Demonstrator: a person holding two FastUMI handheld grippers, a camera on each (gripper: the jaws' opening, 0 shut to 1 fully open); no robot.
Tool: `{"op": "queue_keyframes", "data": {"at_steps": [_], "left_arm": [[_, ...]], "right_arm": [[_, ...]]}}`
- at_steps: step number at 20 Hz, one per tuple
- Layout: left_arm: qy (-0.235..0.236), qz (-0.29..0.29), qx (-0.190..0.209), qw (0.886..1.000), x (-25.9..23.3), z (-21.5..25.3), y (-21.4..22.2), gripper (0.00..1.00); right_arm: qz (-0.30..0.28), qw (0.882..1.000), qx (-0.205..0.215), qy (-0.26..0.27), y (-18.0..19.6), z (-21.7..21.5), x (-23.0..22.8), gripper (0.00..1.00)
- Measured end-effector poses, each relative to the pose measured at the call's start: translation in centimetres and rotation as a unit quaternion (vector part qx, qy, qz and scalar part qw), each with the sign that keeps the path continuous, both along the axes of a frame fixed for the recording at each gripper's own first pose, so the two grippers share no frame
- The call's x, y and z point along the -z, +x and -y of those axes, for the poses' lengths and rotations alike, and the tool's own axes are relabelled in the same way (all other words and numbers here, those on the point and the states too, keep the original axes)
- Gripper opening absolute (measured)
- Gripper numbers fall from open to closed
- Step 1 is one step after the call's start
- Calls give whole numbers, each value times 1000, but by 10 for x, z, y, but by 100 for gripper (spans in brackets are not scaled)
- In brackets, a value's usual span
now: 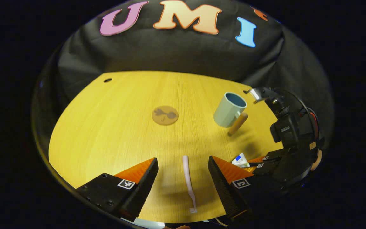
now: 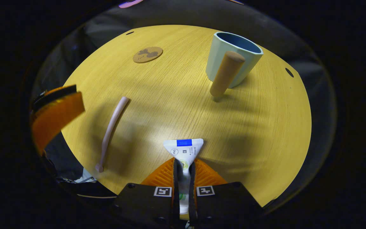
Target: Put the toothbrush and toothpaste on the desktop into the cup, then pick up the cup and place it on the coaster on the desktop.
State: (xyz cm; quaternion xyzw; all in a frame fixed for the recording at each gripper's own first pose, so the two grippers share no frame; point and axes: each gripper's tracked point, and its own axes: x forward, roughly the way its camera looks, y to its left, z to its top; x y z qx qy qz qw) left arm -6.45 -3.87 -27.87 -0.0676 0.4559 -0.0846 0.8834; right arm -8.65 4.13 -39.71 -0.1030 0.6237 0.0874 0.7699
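Right gripper (image 2: 183,170): jaws clenched on the white toothpaste tube with a blue band (image 2: 184,149), both fingers pressing its flat body; the crimped end projects forward past the tips. Whether the tube is lifted off the yellow wood-grain bench (image 2: 176,95) or just above it cannot be told.

Left gripper (image 1: 183,178): jaws released and spread wide, one on each side of the slim pale pink toothbrush (image 1: 188,181), which lies flat on the bench between them, untouched. In the right gripper view the toothbrush lies to the left of the tube, apart from it.

Further out, the pale green mug-shaped cup with a dark blue interior and a wooden peg handle (image 2: 230,60) stands upright on the bench; nothing is seen projecting from it. The round brown cork coaster with a dark motif (image 1: 165,115) lies bare, well apart from the cup.

Progress, as judged: early. Toothpaste is gripped but not yet in the cup; toothbrush not yet picked up; cup not yet moved to the coaster. All three placements remain.
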Motion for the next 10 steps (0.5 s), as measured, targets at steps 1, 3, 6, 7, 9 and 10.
{"op": "queue_keyframes", "data": {"at_steps": [1, 3, 6, 7, 9, 10], "left_arm": [[-2, -26, -2, 1000, 9, 0, -5, 95], [-3, -60, -10, 998, 22, 1, -6, 95], [5, -106, -8, 994, 36, 0, -13, 96], [8, -119, -5, 993, 42, 2, -16, 96], [14, -138, 1, 990, 48, 5, -20, 96], [23, -147, 5, 989, 50, 5, -21, 96]], "right_arm": [[2, 1000, 0, 1, 0, 0, 0, 14], [6, 1000, -1, 2, 0, 0, 0, 14], [10, 1000, -1, 5, 0, 0, 0, 14], [11, 1000, 0, 7, 1, 0, 0, 14], [13, 1000, -3, 8, 1, 0, -1, 14], [14, 1000, -4, 8, 1, 0, 0, 14]]}}
